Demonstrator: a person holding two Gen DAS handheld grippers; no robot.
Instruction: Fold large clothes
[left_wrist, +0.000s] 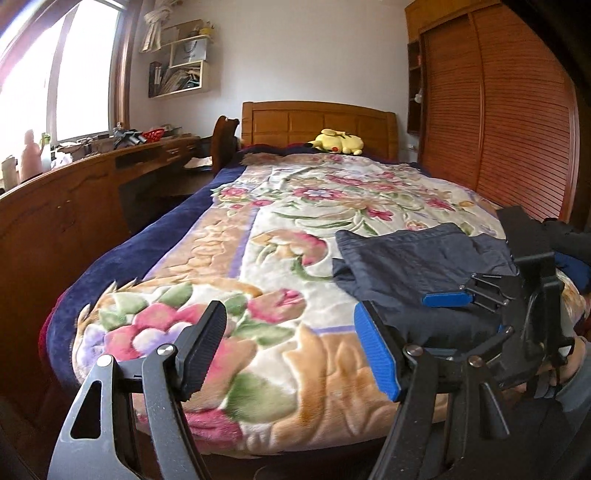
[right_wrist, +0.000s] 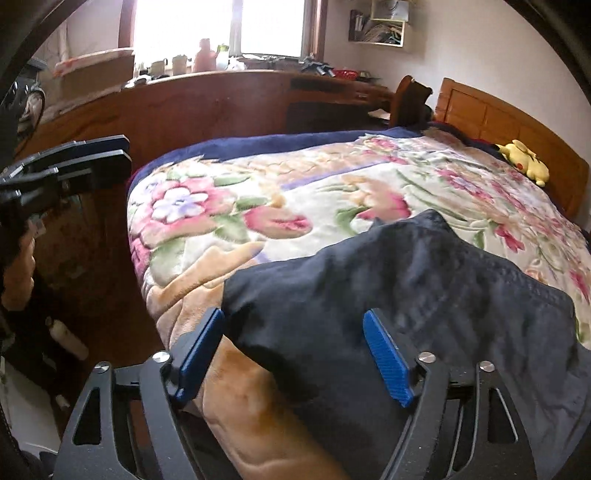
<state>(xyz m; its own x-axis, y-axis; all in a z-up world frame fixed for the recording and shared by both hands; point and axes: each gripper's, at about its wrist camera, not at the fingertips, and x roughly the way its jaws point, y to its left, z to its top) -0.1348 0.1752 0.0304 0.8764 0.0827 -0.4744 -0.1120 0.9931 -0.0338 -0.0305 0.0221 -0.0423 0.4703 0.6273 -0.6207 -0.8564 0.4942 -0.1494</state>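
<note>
Both tools wide open; right tool (right_wrist: 295, 354) straddles garment (right_wrist: 406, 288) edge.

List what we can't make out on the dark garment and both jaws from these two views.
- Dark garment: type unclear; right wrist view cuts it off at the lower right edge.
- Same garment, left wrist view: far side hidden behind the right gripper.
- Left gripper: open over the floral blanket, holding nothing.
- Right gripper's jaws are open; cloth contact is blurred.

Daylight from blown-out window (right_wrist: 221, 26), soft shadows, slight blur — fisheye-curved, dark-vignetted edges
</note>
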